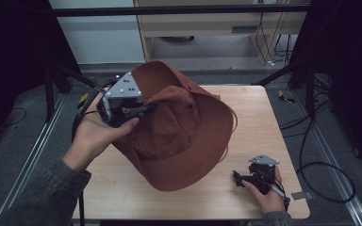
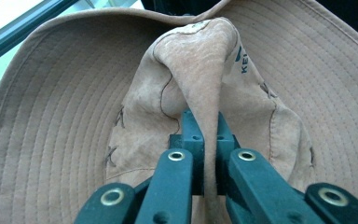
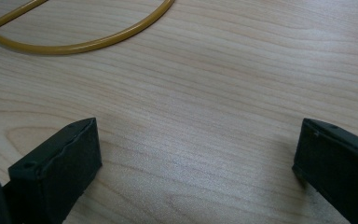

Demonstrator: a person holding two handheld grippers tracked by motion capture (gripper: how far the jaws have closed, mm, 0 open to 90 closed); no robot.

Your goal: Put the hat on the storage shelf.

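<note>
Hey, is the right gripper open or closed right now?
Open. The right gripper has its jaws spread wide apart over the bare wooden table, holding nothing.

High view: fixed above your side, looks forward and down on whole table (image 1: 264, 122), floor beyond. Left gripper view: rides your left gripper (image 2: 205, 135), looks along jaws, very close on hat (image 2: 65, 116); same hat (image 1: 202, 136) seen from above in high view. Right gripper view: rides your right gripper (image 3: 196, 158), angled down, close on tabletop (image 3: 223, 84).
</note>
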